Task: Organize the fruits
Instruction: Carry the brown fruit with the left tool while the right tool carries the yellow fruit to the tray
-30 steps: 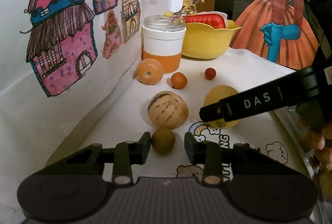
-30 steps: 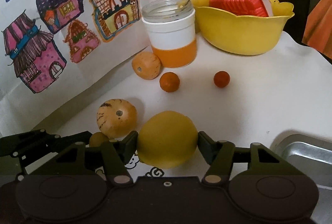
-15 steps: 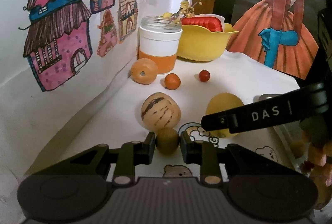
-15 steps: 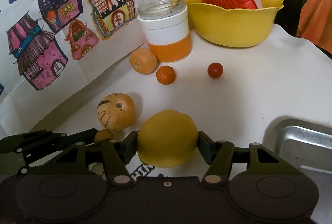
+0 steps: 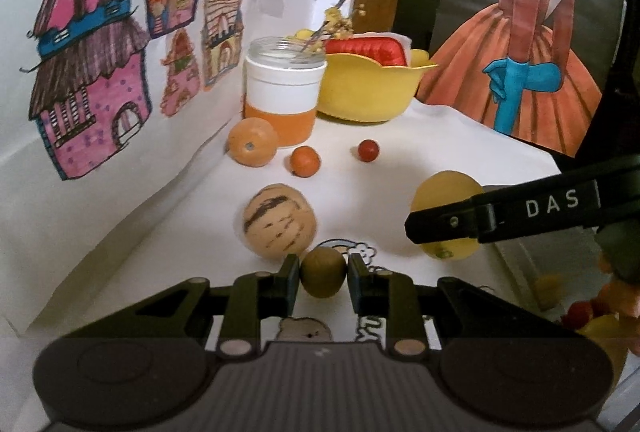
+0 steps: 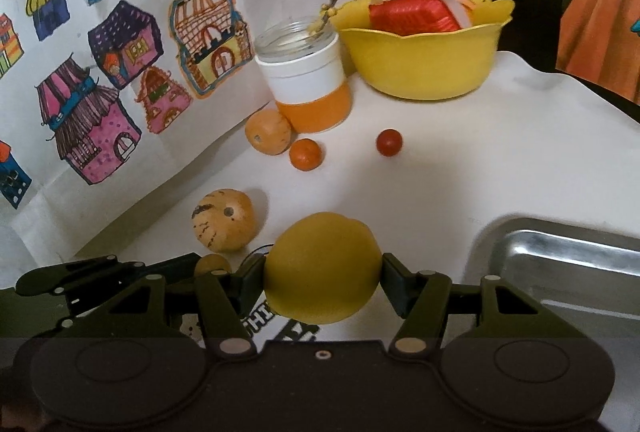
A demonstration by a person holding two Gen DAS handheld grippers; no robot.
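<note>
Crowding the left gripper (image 5: 323, 272), clamped on a kiwi (image 5: 323, 277), is a striped melon (image 5: 280, 221); the right gripper (image 6: 322, 286) grips a lemon (image 6: 322, 268).

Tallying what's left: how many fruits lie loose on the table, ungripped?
4: striped melon nearest, orange fruit by the jar, small orange beside it, red one farther right. Others may be hidden.

A home corner, decorated by hand

Coloured house drawings (image 6: 120, 72) are pinned along the wall; a yellow bowl (image 6: 424, 60) and a flower jar (image 5: 285, 92) are set on the white-covered table (image 6: 480, 160).
</note>
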